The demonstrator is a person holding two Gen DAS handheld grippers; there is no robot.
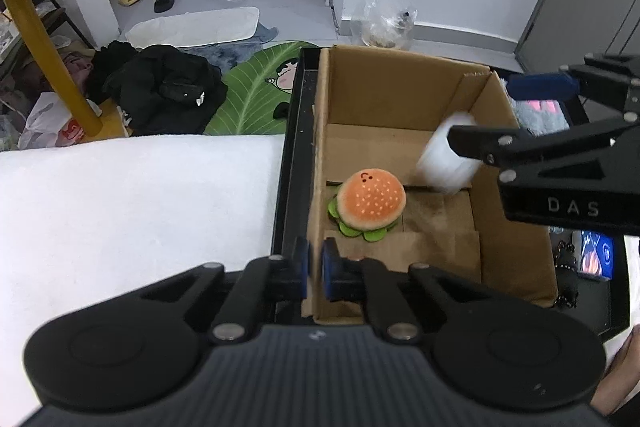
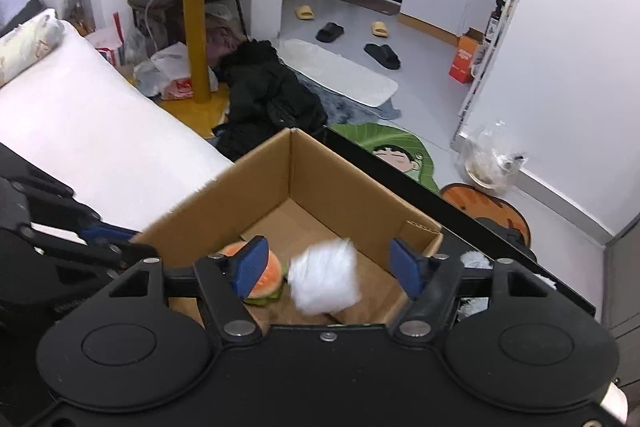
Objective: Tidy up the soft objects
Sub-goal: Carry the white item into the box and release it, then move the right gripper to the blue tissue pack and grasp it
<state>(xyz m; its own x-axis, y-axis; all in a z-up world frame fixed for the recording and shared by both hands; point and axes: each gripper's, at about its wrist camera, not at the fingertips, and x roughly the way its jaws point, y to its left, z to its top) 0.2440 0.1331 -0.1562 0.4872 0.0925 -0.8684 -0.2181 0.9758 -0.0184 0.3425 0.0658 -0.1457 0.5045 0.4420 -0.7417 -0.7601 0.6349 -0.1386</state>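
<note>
An open cardboard box (image 1: 380, 87) (image 2: 340, 179) holds a burger plush (image 1: 370, 205) (image 2: 269, 273) lying on its floor. My left gripper (image 1: 316, 267) (image 2: 108, 233) is shut on the box's near left wall, one blue pad on each side of the cardboard. My right gripper (image 2: 330, 267) (image 1: 480, 109) hangs over the right side of the box with its jaws wide. A white fluffy object (image 2: 324, 275) (image 1: 436, 163), blurred, is in the air between and below the right fingers, touching neither pad.
The box stands on a black tray-like surface (image 1: 296, 147) beside a white padded surface (image 1: 120, 219). A grey fluffy item (image 1: 540, 115) lies past the box's right wall. Black clothes (image 1: 160, 95), slippers and a yellow table leg (image 1: 52, 59) are on the floor beyond.
</note>
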